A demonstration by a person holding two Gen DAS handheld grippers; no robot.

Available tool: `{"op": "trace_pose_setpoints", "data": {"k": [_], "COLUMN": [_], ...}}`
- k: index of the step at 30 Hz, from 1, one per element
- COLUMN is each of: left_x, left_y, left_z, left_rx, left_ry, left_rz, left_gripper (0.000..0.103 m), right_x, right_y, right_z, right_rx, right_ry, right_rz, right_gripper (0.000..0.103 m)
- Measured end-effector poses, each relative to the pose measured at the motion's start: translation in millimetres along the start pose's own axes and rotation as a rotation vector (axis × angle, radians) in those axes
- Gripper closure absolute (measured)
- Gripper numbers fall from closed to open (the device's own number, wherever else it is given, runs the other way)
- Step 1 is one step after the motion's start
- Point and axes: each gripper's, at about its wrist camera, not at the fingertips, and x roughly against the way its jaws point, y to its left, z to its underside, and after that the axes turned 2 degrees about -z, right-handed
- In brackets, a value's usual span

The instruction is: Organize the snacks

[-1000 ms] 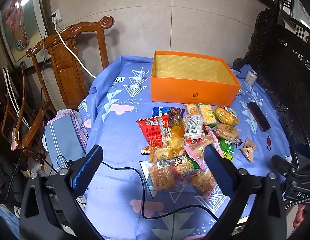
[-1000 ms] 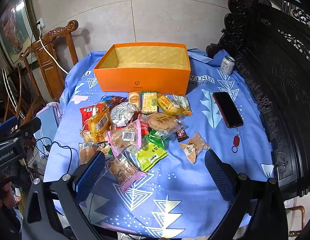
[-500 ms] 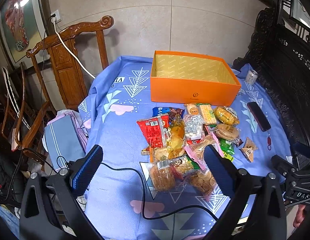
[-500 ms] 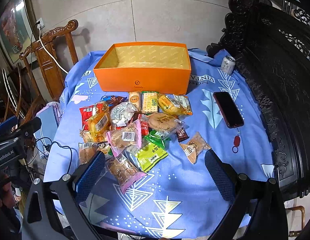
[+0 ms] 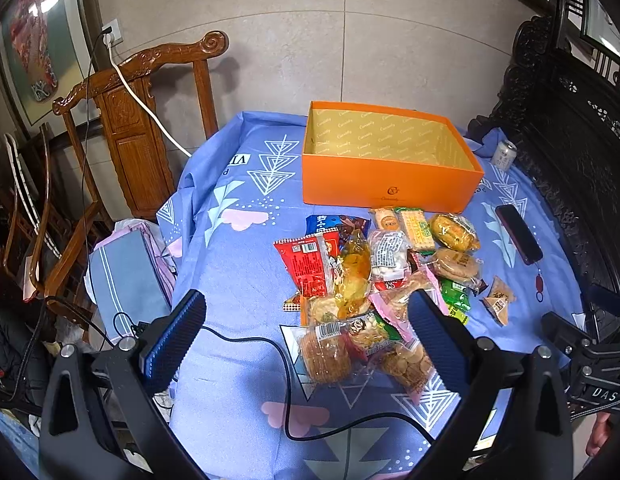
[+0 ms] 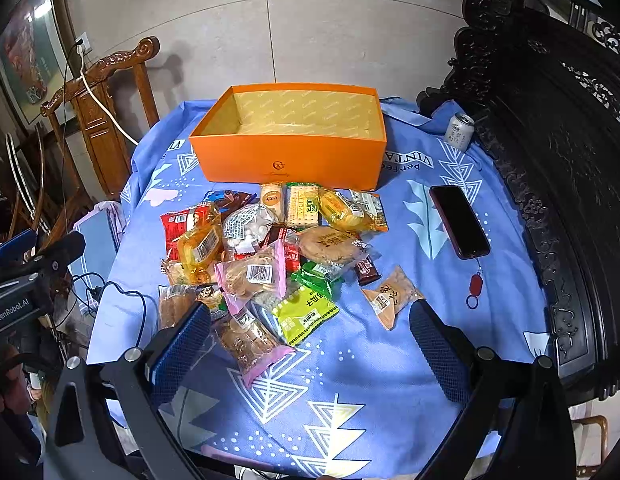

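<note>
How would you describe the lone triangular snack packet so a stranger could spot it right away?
Start at the orange box on the blue tablecloth, then come toward the camera past the snack pile. The triangular packet lies alone beside the pile, below the black phone; it is tan, pyramid-shaped, touching no other snack.

The desk (image 6: pixel 390 360) wears a periwinkle-blue cloth printed with white nested triangles, pale teal leaves, pink clouds and white dots. The box (image 6: pixel 293 160) is bright orange outside, with a small dark logo on its front wall, and mustard yellow inside with a faint repeated script. Among the snacks, one packet (image 6: pixel 305 312) is lime green with dark characters, another (image 5: pixel 305 264) is red with white print, a third (image 6: pixel 249 276) is pink-edged with a white barcode label, and a triangular one (image 6: pixel 392 298) is tan. The phone (image 6: pixel 460 222) is black with a dark red rim. The can (image 6: pixel 458 131) is silver-white. Blue textured pads (image 6: pixel 177 352) line the black gripper frames. The chair (image 5: pixel 137 132) is reddish-brown carved wood.
</note>
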Motion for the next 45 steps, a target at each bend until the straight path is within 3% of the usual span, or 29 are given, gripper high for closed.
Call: {"op": "trace_pose_setpoints", "data": {"k": [35,41,45], "left_x": [-16.5,-39.9,-53.3], "left_y": [6.7,15.7,19.5], "left_z": [-2.6,3.6,6.7], "left_rx": [0.003,0.009,0.000], "left_ry": [-0.009,0.004,-0.008], "left_rz": [0.004,0.006,0.030], "left_gripper": [0.004,0.004,0.004], "right_x": [-8.3,-33.2,-64.5], "right_y": [-13.8,-40.1,-52.2], "right_z": [1.3,10.4,9.5], "right_rx": [0.000,0.024,0.055], "right_ry": [-0.007,-0.045,-0.045], "right_rz": [0.000,-0.014,-0.106], "right_gripper": [0.003,0.003,0.003]}}
